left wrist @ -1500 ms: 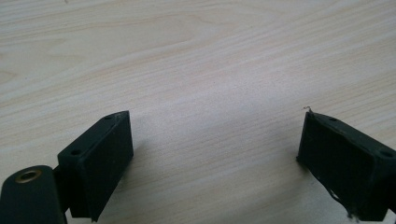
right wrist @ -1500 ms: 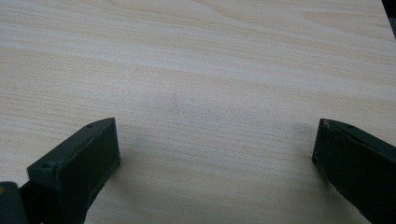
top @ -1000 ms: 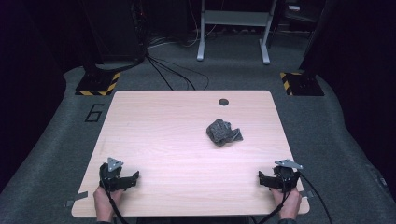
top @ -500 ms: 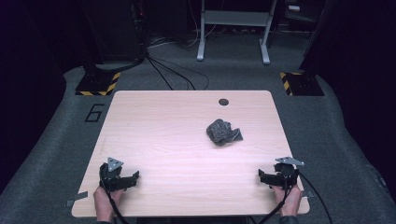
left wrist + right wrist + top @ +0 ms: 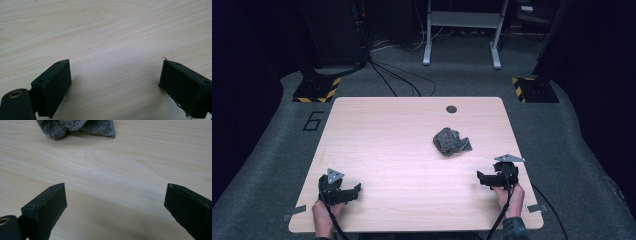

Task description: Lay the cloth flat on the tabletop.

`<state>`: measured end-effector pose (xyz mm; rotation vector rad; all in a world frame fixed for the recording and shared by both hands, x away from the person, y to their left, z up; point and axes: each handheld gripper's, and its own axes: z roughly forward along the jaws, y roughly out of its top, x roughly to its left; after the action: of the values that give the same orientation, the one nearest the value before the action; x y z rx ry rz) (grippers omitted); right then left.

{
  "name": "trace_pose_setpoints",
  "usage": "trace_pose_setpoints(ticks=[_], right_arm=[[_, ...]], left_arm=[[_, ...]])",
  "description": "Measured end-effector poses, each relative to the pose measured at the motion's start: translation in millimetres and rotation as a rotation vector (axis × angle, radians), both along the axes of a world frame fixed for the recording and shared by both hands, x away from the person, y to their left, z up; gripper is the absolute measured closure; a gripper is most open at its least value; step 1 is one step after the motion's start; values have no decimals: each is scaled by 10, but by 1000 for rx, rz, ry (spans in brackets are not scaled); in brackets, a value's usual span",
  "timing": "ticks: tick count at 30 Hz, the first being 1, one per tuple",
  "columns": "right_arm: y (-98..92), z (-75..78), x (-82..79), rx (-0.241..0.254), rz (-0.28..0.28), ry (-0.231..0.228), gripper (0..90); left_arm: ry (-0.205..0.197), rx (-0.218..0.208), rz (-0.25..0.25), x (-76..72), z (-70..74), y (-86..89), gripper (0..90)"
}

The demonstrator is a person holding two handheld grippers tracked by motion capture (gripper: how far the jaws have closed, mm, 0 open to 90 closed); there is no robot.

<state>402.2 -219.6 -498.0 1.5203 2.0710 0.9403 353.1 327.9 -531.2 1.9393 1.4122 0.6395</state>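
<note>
One crumpled grey cloth [image 5: 451, 141] lies on the wooden table [image 5: 387, 140], in its right half and a little past the middle toward the far edge. In the right gripper view the cloth [image 5: 75, 127] sits at the top, beyond the two black jaws and clear of them, with bare wood between.

There are two grippers. The right gripper [image 5: 484, 179], held in one hand [image 5: 509, 197] near the table's front right corner, is the nearer of the two to the cloth, which lies ahead of it and slightly to its left; its jaws stand wide apart with nothing between them. The left gripper [image 5: 353, 191] rests near the front left corner, well apart from the cloth, jaws likewise spread wide over bare wood.

One small dark round disc [image 5: 451, 108] sits near the table's far edge, beyond the cloth.
</note>
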Motion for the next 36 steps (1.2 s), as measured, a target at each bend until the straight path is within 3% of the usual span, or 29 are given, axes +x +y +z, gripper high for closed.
trace_pose_setpoints(ticks=[20, 21, 28, 29, 36], right_arm=[[436, 392, 484, -13, 127, -37, 23], [483, 415, 522, -1, 136, -61, 21], [616, 452, 698, -18, 164, -43, 0], [658, 460, 768, 3, 160, -25, 0], [764, 446, 990, 12, 154, -1, 0]], left_arm=[[3, 0, -1, 0, 2, 1, 102], [3, 1, -2, 0, 2, 2, 102], [1, -1, -1, -1, 1, 0, 102], [0, -1, -1, -1, 0, 0, 102], [3, 1, -2, -1, 3, 2, 103]])
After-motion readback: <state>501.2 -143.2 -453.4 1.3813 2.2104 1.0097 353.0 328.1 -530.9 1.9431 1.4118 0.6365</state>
